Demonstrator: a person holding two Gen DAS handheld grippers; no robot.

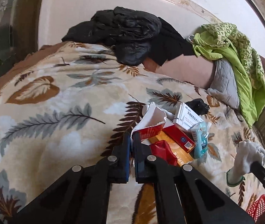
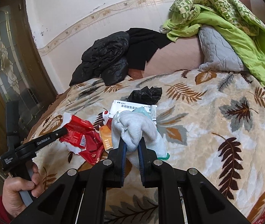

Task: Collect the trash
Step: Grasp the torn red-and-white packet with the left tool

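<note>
Left gripper (image 1: 132, 141) clamped on torn red carton (image 1: 150, 128) at the trash pile's left edge, right gripper (image 2: 131, 145) clamped on white glove (image 2: 136, 128) over the pile on blanket (image 2: 207, 130); thin carton flap may tear or slip.

My left gripper (image 1: 131, 137): jaws nearly closed, pinching a thin torn edge, reaching forward and low. My left hand (image 2: 19, 192): bare, red sleeve at the wrist, fingers wrapped round the gripper's handle. My right gripper (image 2: 132, 143): jaws partly closed, clamped on bunched white cloth, pointing forward; in the left view it shows only at the right edge.
</note>
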